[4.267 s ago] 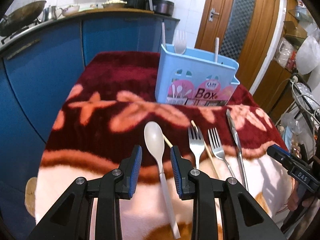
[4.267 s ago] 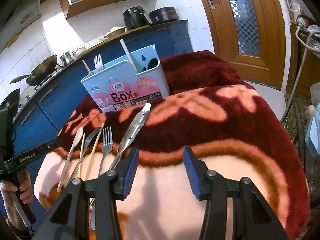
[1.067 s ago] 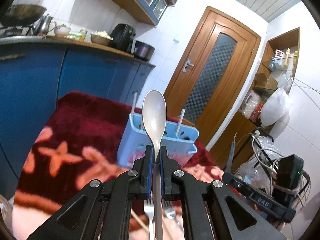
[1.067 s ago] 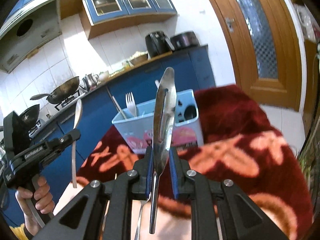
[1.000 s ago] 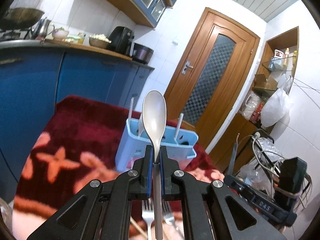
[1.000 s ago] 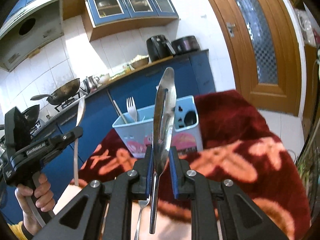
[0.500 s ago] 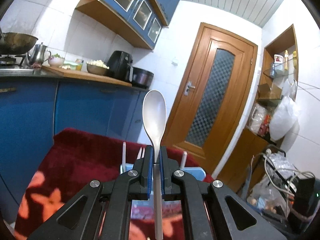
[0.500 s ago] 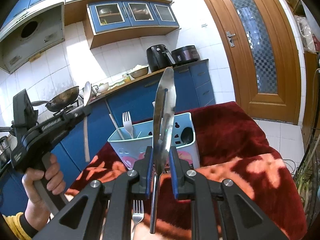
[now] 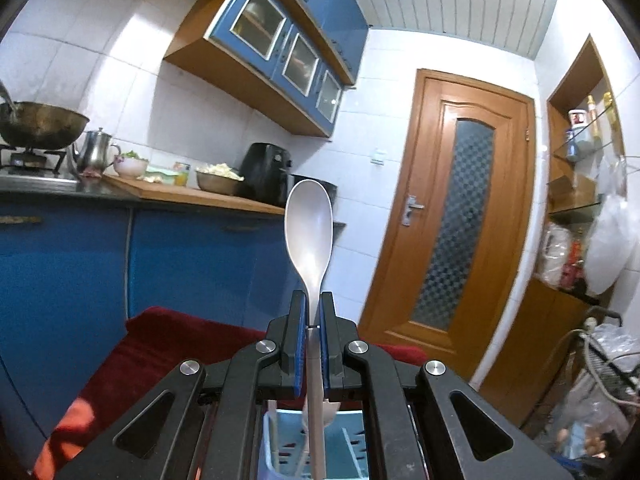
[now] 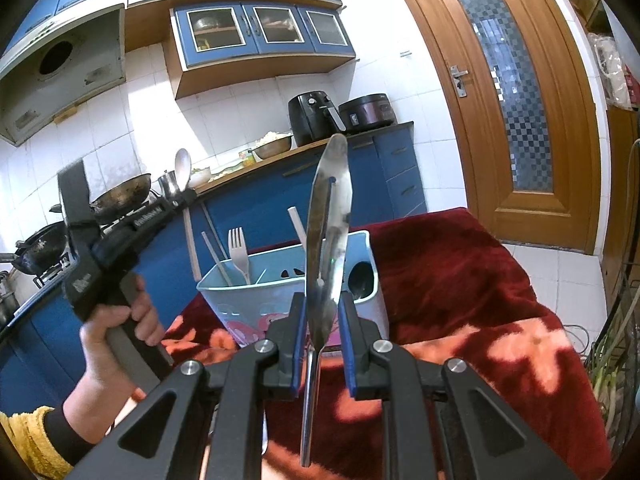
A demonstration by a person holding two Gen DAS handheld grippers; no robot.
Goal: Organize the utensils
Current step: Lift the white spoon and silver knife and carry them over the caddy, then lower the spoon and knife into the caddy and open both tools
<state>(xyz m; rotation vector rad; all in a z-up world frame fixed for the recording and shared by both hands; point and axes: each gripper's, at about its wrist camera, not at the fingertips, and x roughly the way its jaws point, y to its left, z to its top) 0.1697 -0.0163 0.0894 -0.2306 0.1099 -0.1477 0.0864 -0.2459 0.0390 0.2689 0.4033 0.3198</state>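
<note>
My left gripper [image 9: 313,320] is shut on the neck of a pale plastic spoon [image 9: 309,232], held upright with its bowl on top. The handle hangs down over the open top of the light blue utensil box [image 9: 348,440]. In the right wrist view a hand [image 10: 116,332] holds that left gripper [image 10: 185,197] with the spoon [image 10: 183,168] at the box's left corner. The box [image 10: 280,280] holds a fork [image 10: 239,248] and white sticks [image 10: 298,220]. My right gripper [image 10: 322,320] is shut on long metal tongs [image 10: 330,216], upright in front of the box.
The box stands on a table under a red flowered blanket [image 10: 460,280]. Behind it runs a blue kitchen counter [image 10: 360,168] with an air fryer [image 10: 312,116] and woks [image 10: 124,196]. A wooden door [image 10: 516,100] is at the right, and a wire rack [image 10: 624,320] at the right edge.
My left gripper has carried the spoon up and forward until it hangs over the box, and its view has tipped up to level. The right gripper with the tongs has stayed put.
</note>
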